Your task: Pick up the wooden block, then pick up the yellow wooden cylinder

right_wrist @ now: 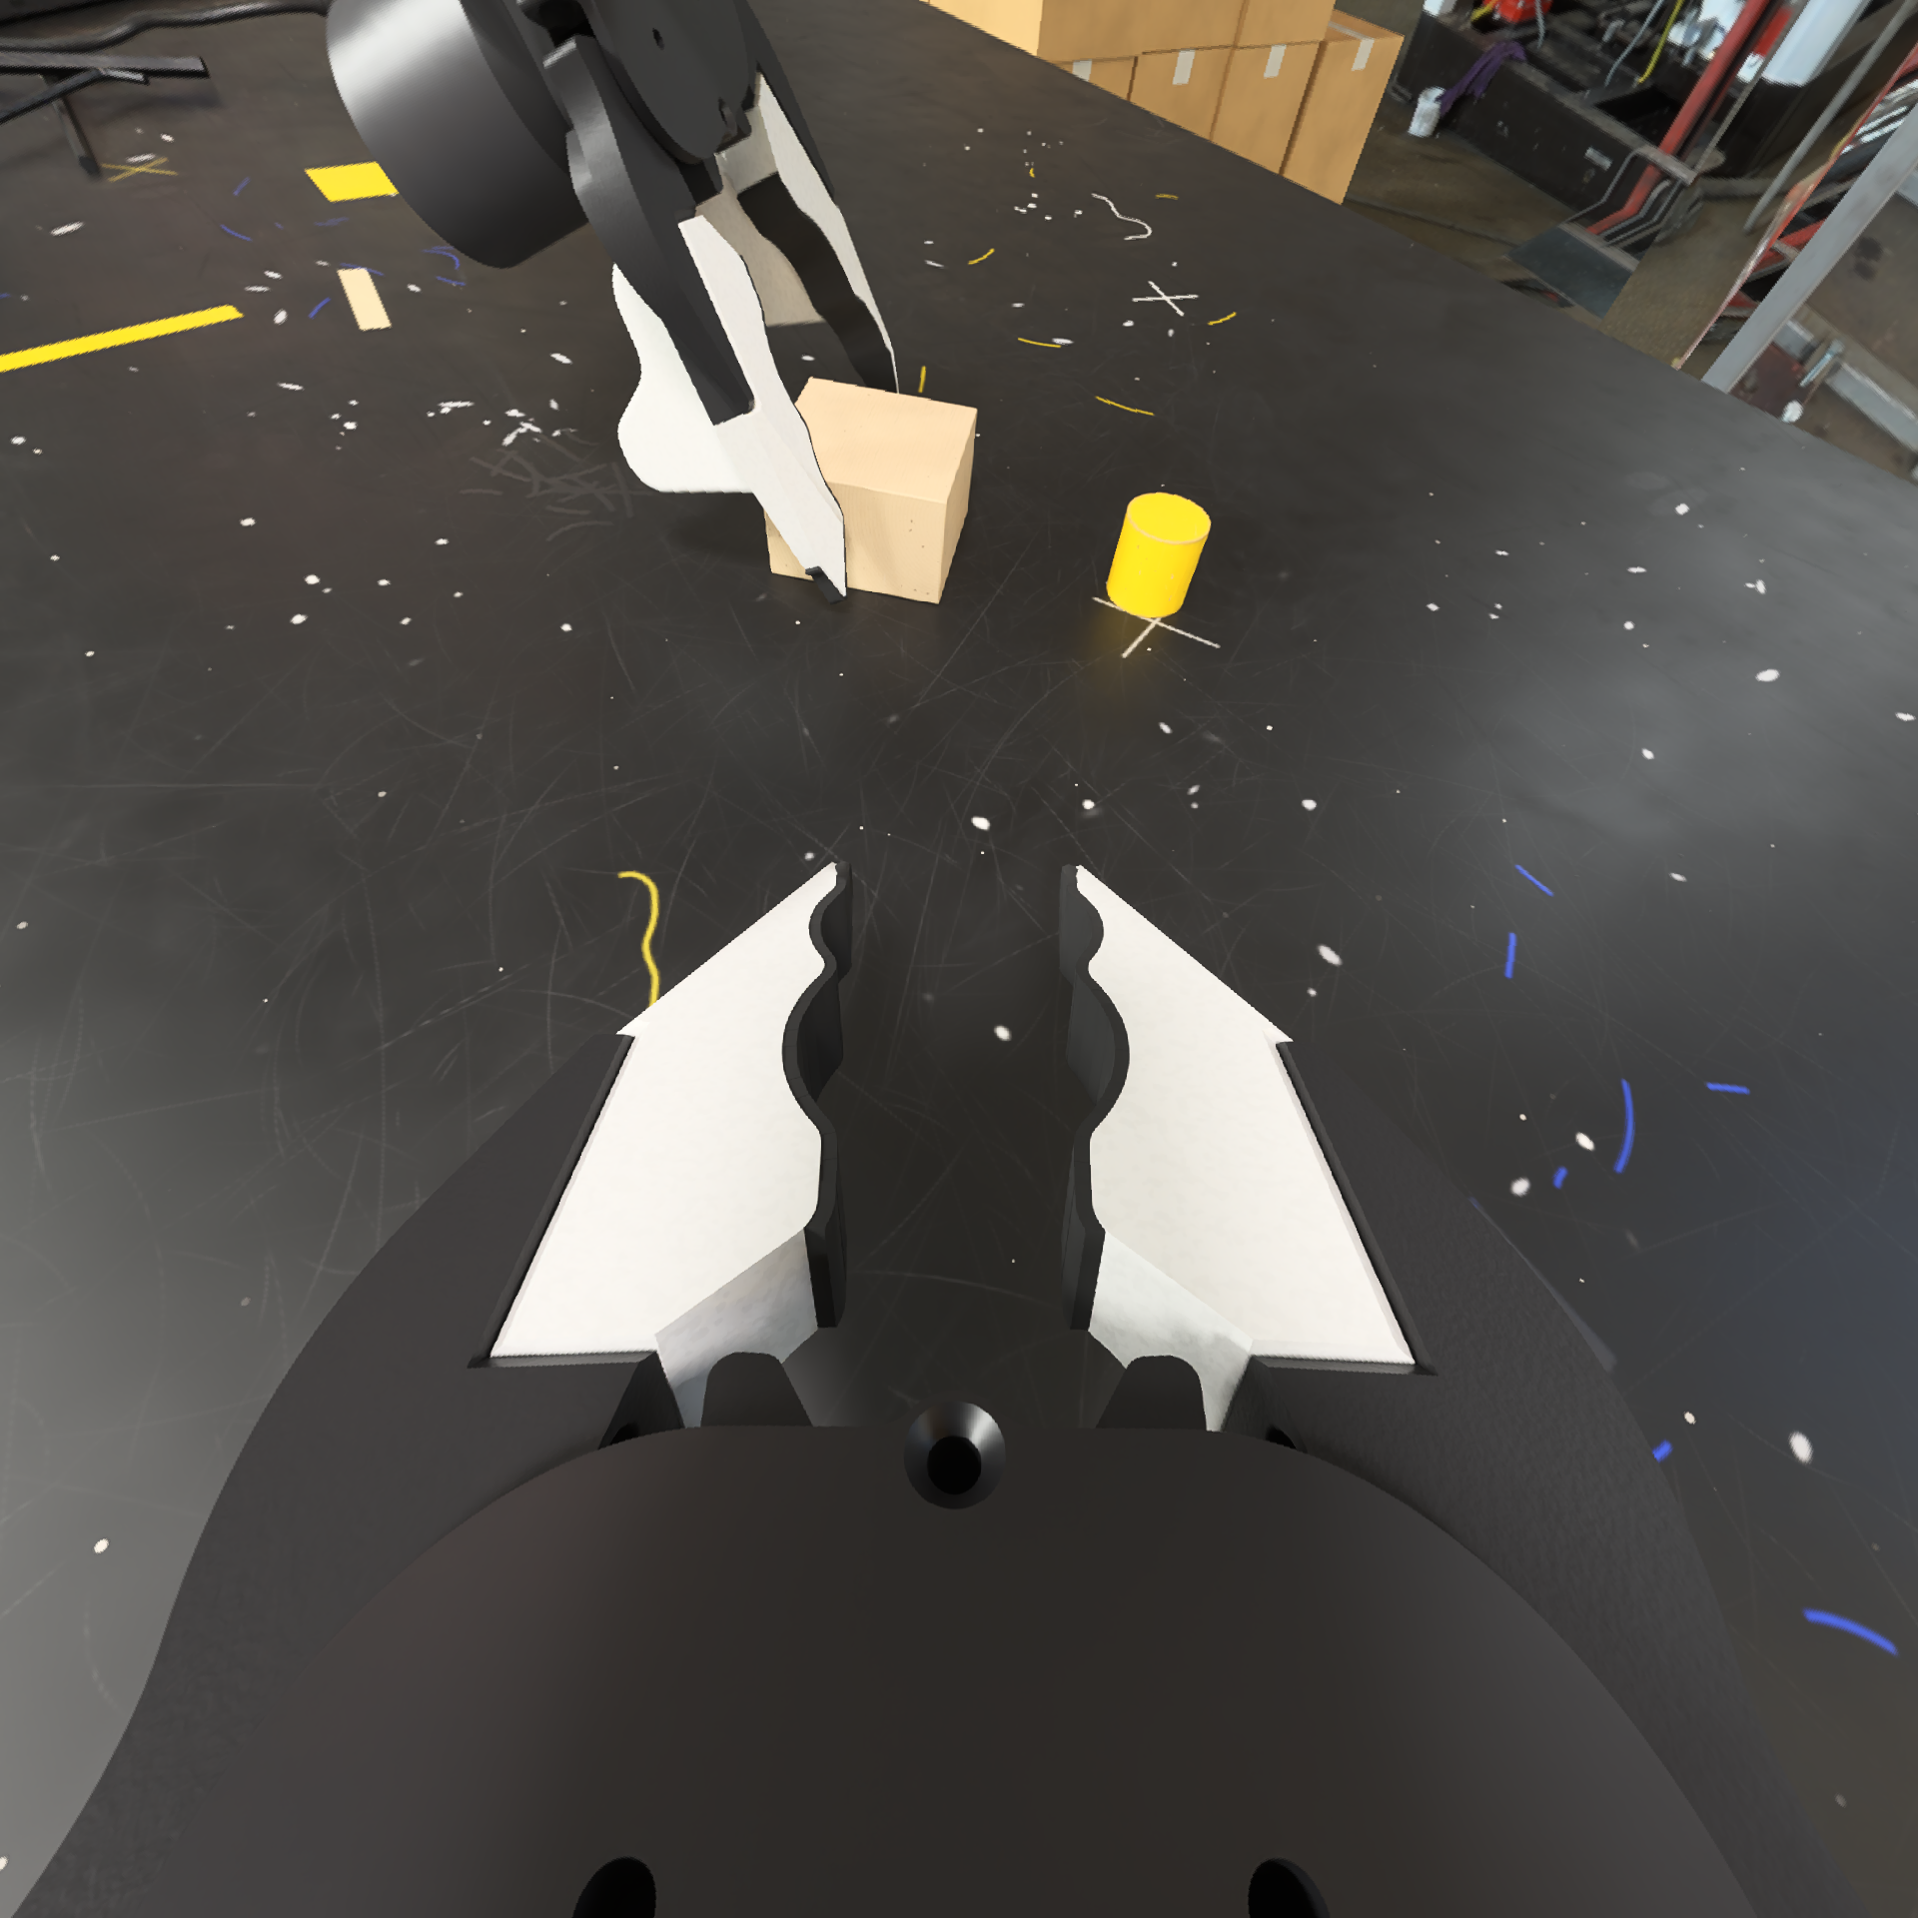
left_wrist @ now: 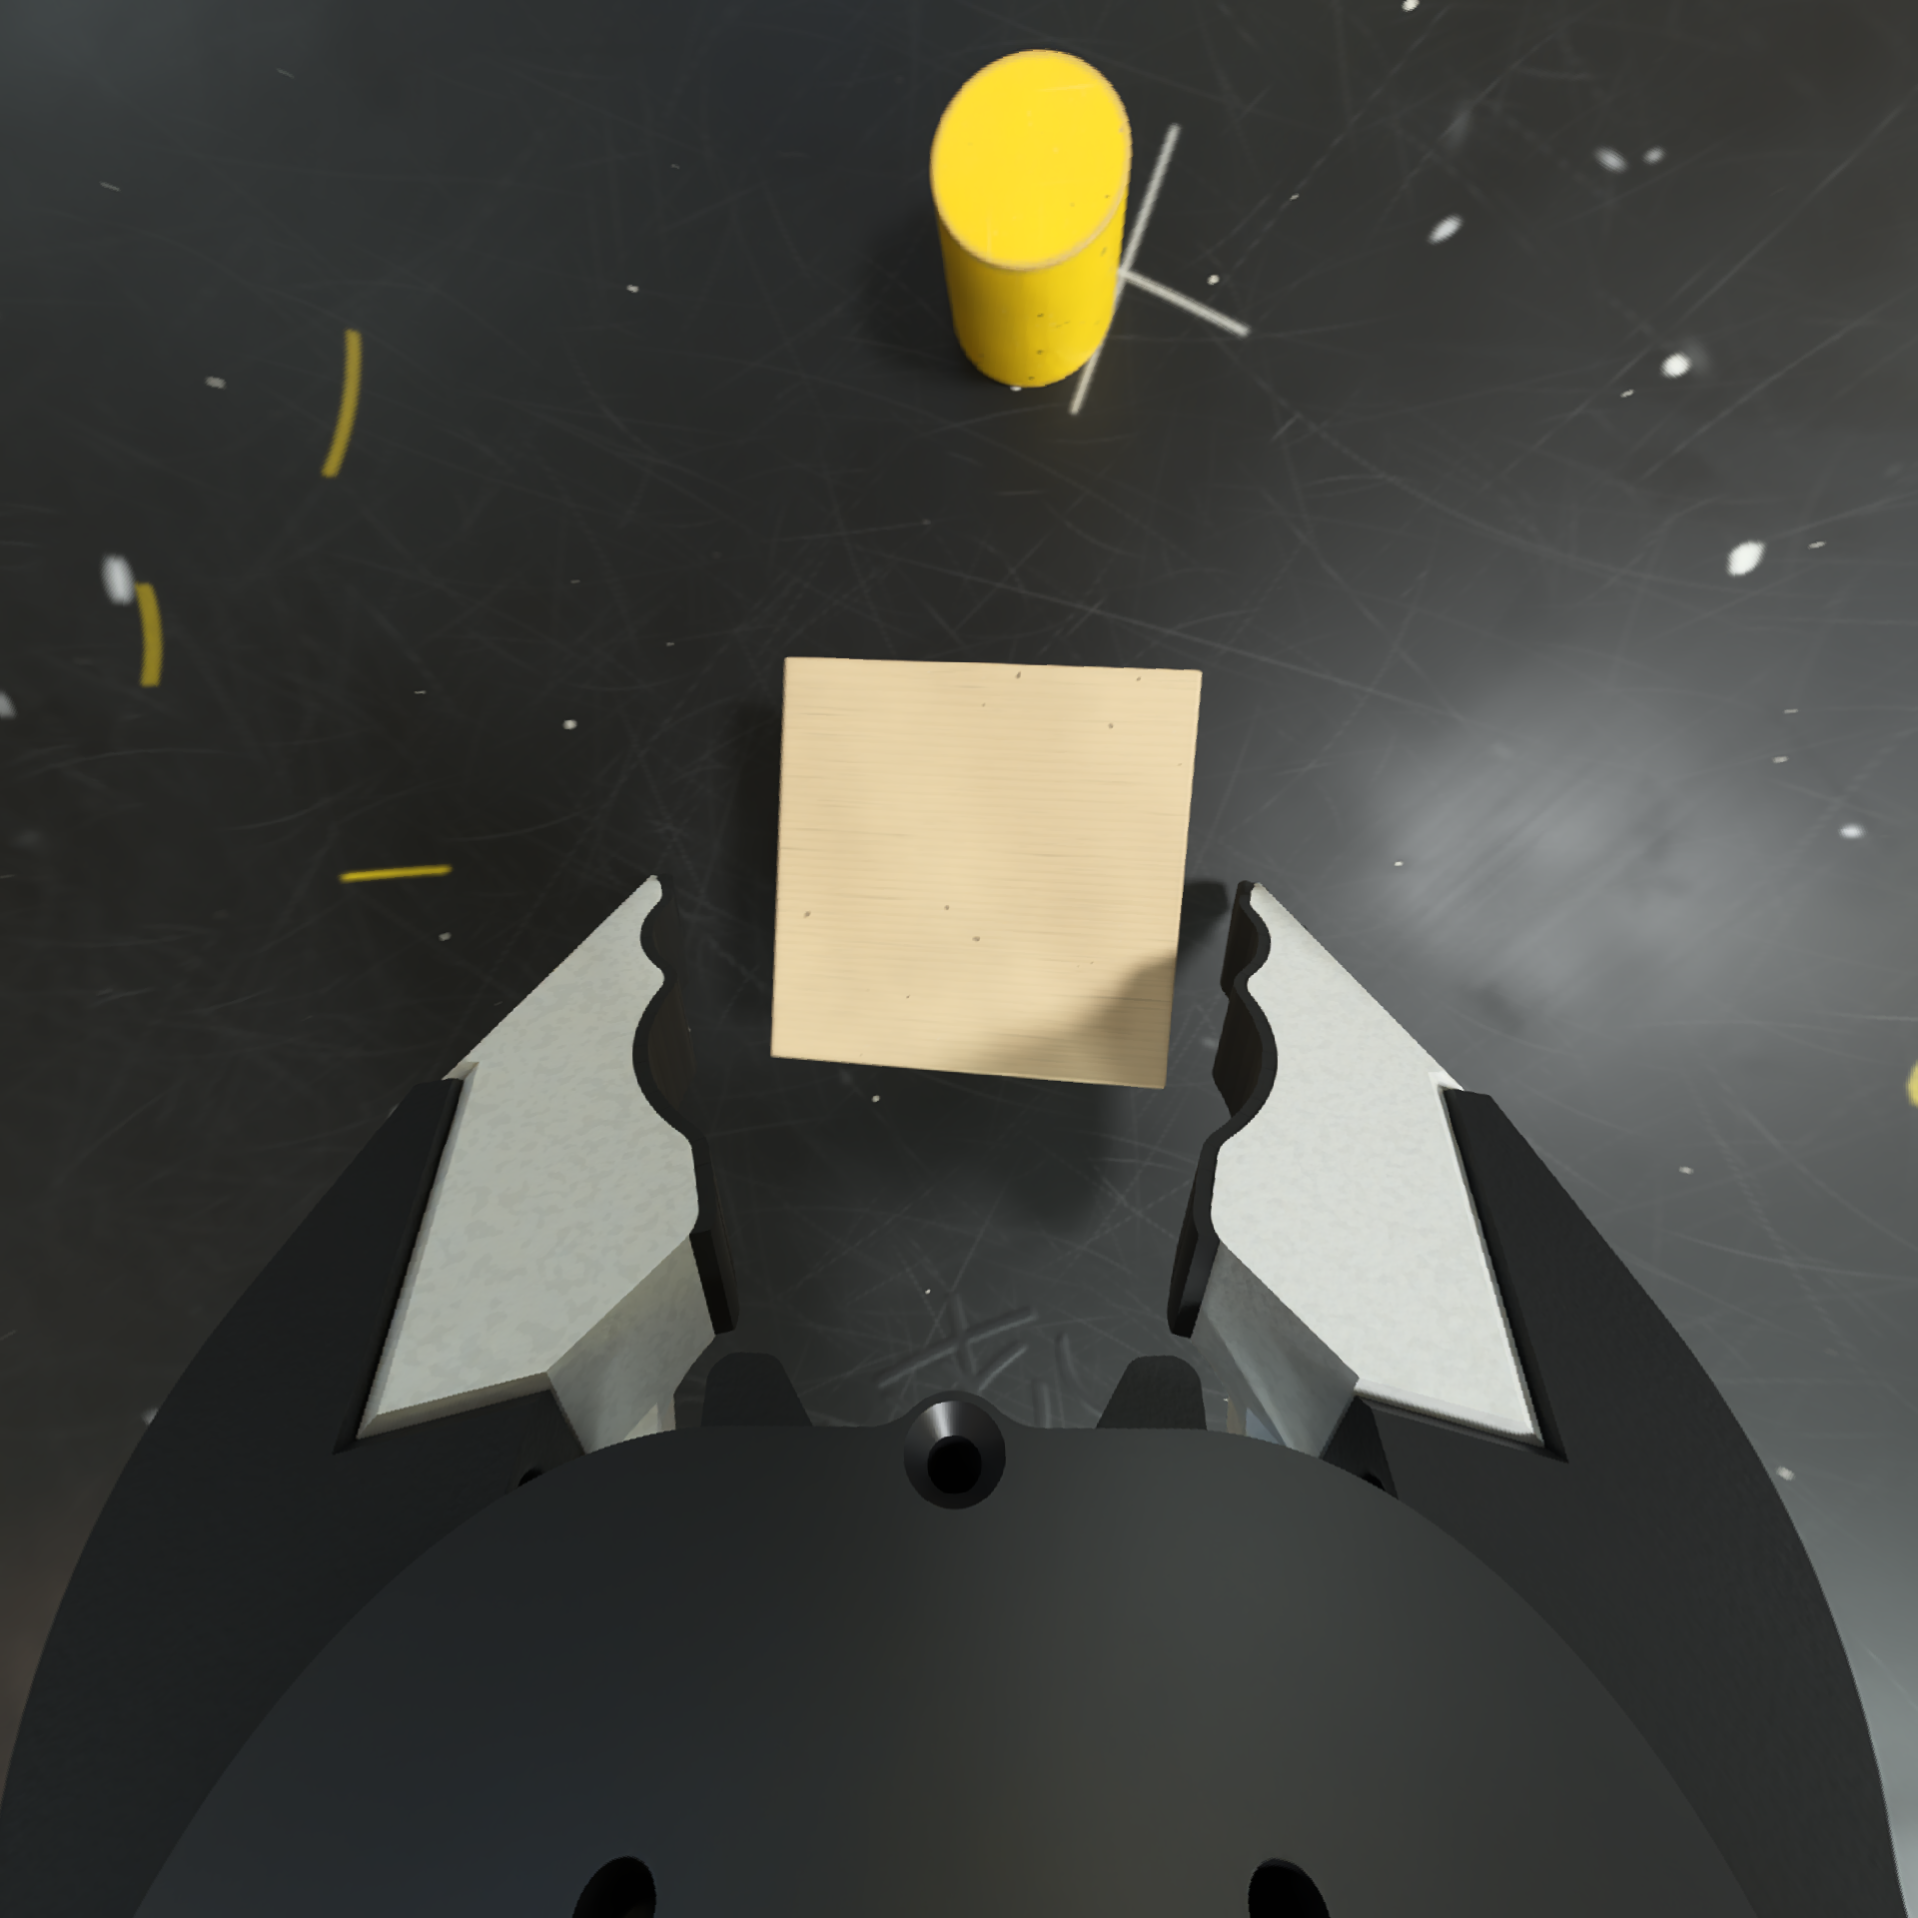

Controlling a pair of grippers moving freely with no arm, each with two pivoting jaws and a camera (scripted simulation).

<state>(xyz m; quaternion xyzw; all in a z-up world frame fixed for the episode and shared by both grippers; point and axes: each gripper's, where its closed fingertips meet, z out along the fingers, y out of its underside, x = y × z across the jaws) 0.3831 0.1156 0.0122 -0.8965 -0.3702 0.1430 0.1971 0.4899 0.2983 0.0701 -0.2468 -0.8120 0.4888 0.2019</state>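
Note:
A pale wooden block (left_wrist: 986, 872) rests on the dark table, seen from above in the left wrist view. My left gripper (left_wrist: 950, 898) is open and straddles the block's near half, one finger on each side with small gaps. In the right wrist view the block (right_wrist: 898, 498) has the left gripper (right_wrist: 861, 488) lowered around it, one fingertip near the table. The yellow wooden cylinder (left_wrist: 1028, 218) stands upright beyond the block; it also shows in the right wrist view (right_wrist: 1155, 553), right of the block. My right gripper (right_wrist: 955, 877) is open and empty, well short of both objects.
The black table (right_wrist: 519, 727) is scratched and flecked with paint. White cross marks (right_wrist: 1152, 628) lie by the cylinder. Cardboard boxes (right_wrist: 1225, 73) stand past the far edge, with metal frames (right_wrist: 1764, 208) at the back right.

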